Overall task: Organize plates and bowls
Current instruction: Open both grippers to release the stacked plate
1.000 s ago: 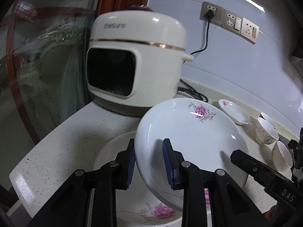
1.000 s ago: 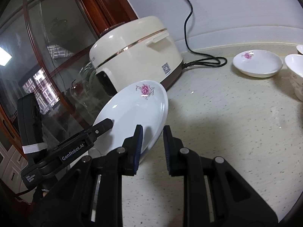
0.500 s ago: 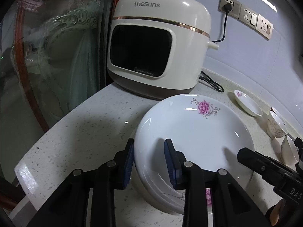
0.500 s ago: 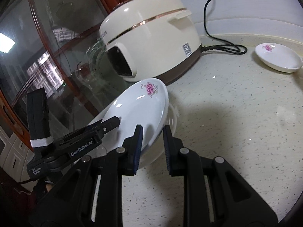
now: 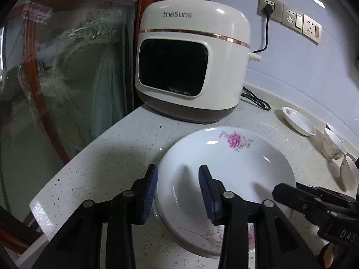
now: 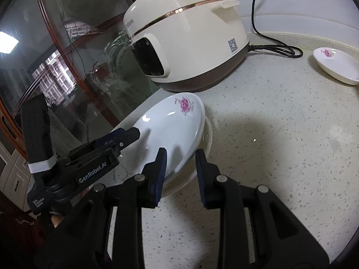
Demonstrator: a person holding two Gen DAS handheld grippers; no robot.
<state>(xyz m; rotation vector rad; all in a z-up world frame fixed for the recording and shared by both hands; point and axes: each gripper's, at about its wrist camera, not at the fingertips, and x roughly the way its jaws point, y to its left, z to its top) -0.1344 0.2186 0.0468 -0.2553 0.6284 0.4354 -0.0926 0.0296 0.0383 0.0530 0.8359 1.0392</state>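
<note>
The top plate (image 5: 226,170) lay nested on a second plate (image 5: 215,239) on the counter (image 5: 107,161), before the rice cooker (image 5: 193,62). Both the left gripper (image 5: 178,192) and the right gripper (image 6: 180,174) straddled its rim with jaws parted, gripping nothing. The glazed ceramic was judged rigid, slippery and breakable, best pinched at the rim; visible were two plates, one small dish (image 5: 298,121) and three small bowls (image 5: 334,145).
</note>
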